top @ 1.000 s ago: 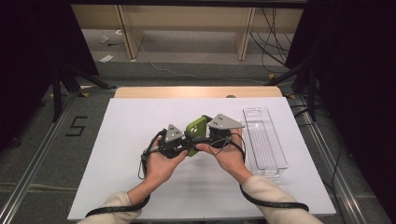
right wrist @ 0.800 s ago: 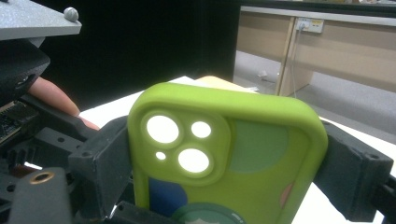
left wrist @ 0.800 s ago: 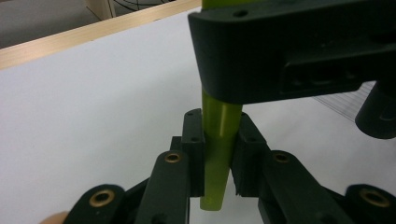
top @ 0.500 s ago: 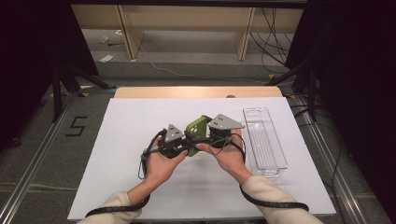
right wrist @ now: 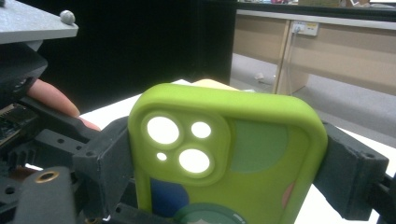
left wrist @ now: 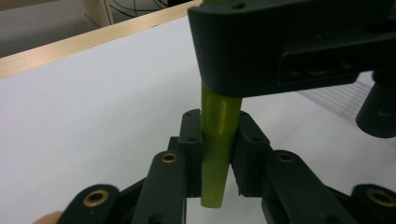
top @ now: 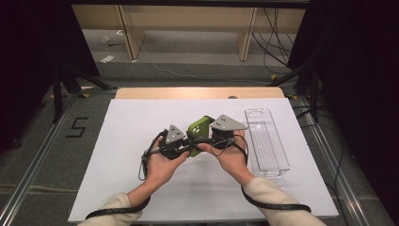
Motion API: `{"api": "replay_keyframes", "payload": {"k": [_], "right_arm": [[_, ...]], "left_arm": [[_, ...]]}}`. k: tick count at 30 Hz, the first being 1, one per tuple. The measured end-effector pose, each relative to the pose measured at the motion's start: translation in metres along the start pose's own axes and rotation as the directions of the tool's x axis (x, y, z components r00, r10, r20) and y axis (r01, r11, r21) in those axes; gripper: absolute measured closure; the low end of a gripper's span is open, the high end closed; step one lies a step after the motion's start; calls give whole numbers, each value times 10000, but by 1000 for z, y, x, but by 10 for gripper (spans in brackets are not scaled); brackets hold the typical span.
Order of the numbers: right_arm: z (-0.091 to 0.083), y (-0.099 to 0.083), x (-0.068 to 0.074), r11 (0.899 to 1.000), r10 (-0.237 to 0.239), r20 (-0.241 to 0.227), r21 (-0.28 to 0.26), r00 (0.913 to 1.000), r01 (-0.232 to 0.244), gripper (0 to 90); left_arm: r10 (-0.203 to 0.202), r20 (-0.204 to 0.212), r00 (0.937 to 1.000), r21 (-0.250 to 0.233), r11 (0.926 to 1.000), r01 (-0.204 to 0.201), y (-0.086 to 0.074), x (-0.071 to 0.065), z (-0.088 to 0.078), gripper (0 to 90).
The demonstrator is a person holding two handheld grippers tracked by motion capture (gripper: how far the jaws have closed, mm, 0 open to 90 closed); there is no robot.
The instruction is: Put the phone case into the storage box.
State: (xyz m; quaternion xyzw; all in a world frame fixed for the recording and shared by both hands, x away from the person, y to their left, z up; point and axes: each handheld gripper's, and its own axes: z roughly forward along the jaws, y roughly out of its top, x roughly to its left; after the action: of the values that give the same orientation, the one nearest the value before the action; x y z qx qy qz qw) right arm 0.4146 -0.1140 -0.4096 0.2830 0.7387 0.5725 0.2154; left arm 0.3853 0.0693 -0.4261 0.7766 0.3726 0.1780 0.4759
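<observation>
A lime-green phone case [top: 199, 130] is held above the white table between both grippers. My left gripper [top: 189, 145] has its two pads on the case's thin edge [left wrist: 217, 140]; its jaws have just been opening a little, with the case still between them and the pads still touching. My right gripper [top: 205, 139] spans the case's width, one pad on each long side, in the right gripper view [right wrist: 224, 172]. That view faces the case's back with its camera cut-outs [right wrist: 180, 142]. The right gripper's body [left wrist: 289, 46] hangs over the left jaws.
A clear plastic tray [top: 266, 141] lies lengthwise on the white sheet [top: 136, 122], just right of the right hand. The wooden table edge [top: 197, 92] runs along the far side. Metal rails flank the table on both sides.
</observation>
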Motion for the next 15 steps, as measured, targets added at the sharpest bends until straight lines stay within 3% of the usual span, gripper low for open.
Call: {"api": "replay_keyframes", "payload": {"k": [4, 11, 15], "right_arm": [[0, 0, -1, 10000, 31, 52, -59, 10000, -31, 164], [-2, 1, -4, 9999, 73, 177, -97, 9998, -71, 165], [-3, 2, -5, 9999, 83, 229, -127, 9997, -80, 165]], "left_arm": [[477, -15, 9989, -74, 9988, -477, 1, -1, 0, 661], [1069, -111, 9942, -191, 9941, -1071, 0, -3, 3, 389], [1275, 70, 9918, -136, 9918, -1274, 0, -5, 2, 236]]}}
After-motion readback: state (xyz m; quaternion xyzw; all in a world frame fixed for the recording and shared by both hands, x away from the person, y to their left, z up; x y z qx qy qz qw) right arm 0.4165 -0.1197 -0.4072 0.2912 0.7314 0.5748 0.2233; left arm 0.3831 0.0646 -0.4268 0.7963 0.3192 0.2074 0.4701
